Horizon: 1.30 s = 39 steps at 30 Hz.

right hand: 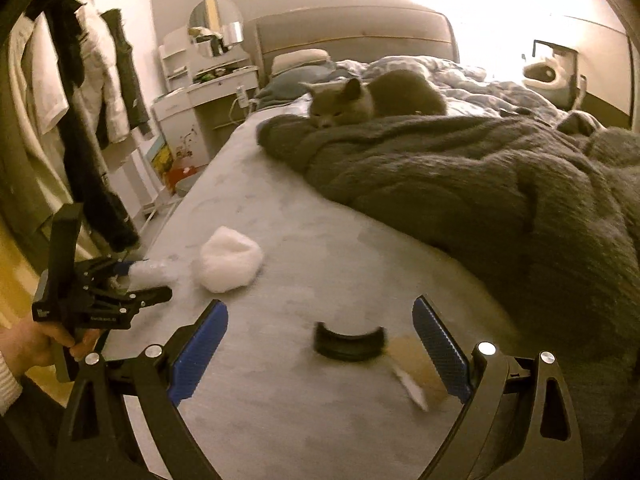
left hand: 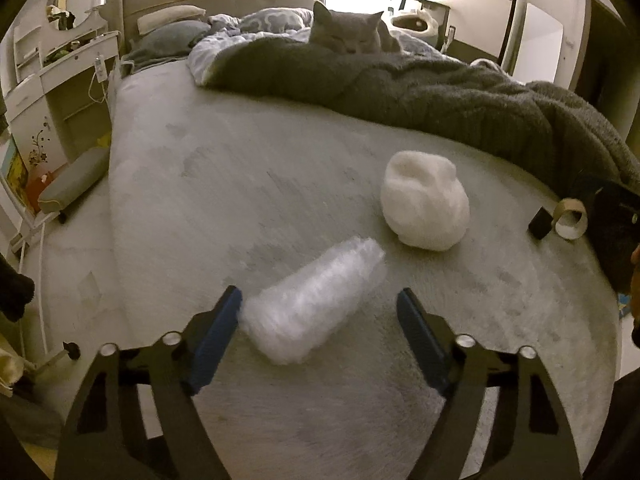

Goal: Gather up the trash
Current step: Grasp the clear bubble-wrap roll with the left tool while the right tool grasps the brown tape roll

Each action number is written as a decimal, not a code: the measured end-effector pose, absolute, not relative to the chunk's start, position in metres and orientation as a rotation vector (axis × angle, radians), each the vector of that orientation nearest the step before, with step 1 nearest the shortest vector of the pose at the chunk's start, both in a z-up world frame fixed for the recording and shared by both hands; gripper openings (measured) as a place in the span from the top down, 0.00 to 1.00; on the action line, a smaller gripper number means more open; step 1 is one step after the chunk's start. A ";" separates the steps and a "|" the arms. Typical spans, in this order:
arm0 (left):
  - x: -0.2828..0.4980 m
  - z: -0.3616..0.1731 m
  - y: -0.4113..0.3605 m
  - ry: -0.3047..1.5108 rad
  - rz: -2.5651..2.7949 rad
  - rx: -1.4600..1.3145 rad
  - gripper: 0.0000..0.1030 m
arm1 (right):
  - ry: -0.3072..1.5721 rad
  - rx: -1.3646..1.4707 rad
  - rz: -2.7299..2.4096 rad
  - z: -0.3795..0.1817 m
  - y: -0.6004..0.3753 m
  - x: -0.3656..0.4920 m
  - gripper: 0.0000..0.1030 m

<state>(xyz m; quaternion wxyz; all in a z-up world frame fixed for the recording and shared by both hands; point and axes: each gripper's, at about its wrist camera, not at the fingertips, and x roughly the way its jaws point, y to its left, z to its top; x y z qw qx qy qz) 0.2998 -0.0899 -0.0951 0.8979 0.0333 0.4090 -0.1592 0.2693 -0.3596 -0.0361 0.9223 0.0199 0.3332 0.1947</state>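
Note:
A crumpled clear plastic bottle [left hand: 312, 304] lies on the grey bed sheet [left hand: 240, 184] between the open fingers of my left gripper [left hand: 320, 300]; its near end touches the left pad. A white wad of tissue [left hand: 424, 204] lies just beyond it. A brown tape roll [left hand: 570, 216] sits at the right by my right gripper's fingertip. In the right wrist view my right gripper [right hand: 320, 314] is open over a black ring [right hand: 348, 344] and the brown roll [right hand: 416, 360], which lies by the right pad. The left gripper [right hand: 152, 280], bottle [right hand: 154, 274] and tissue [right hand: 228, 264] show at left.
A grey cat [left hand: 346, 32] lies on a dark fuzzy blanket [left hand: 440, 96] across the bed's far right part. Pillows and headboard are at the back. A white dresser [left hand: 60, 80] and stool [left hand: 76, 180] stand left of the bed. Coats [right hand: 88, 100] hang at left.

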 end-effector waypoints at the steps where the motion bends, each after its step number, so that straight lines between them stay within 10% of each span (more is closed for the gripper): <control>1: 0.300 -0.096 -0.092 0.850 -0.328 0.074 0.29 | 0.684 0.049 0.398 -0.037 -0.364 0.269 0.08; 15: 0.306 -0.094 -0.102 0.859 -0.250 0.055 0.51 | 0.723 -0.089 0.390 -0.055 -0.383 0.266 0.10; 39: 0.288 -0.072 -0.095 0.799 -0.230 -0.088 0.51 | 0.851 -0.092 0.421 -0.082 -0.399 0.280 0.79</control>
